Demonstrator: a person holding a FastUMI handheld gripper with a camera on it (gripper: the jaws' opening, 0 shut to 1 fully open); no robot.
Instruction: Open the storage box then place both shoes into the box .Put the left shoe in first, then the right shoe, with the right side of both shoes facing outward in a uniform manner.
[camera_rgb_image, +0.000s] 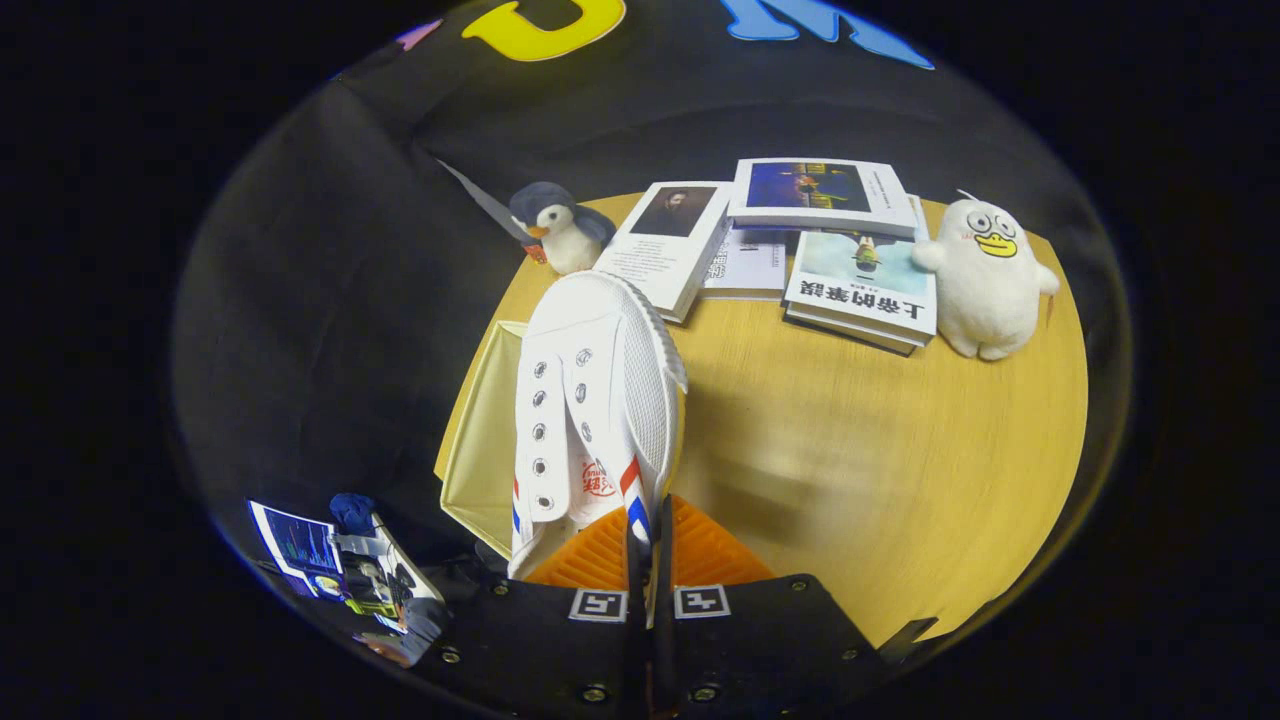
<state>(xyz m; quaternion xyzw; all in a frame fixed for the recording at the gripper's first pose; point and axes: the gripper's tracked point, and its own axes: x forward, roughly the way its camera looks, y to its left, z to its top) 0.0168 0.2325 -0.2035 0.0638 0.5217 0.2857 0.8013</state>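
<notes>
My round wooden table (900, 450) before me, black cloth wall (330, 280) close behind it, soft glare on the tabletop, dim booth around.

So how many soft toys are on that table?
2. A penguin sits left of the books, beyond the shoe in the fingers; a white duck stands right of them.

Wood table (900, 450) w/ books (862, 290), penguin toy (560, 228), white duck plush (985, 280), open box (485, 440).

The tool (650, 540) has a dark body with small round screws near its base. Each ribbed finger carries a square black-and-white marker at its root.
</notes>
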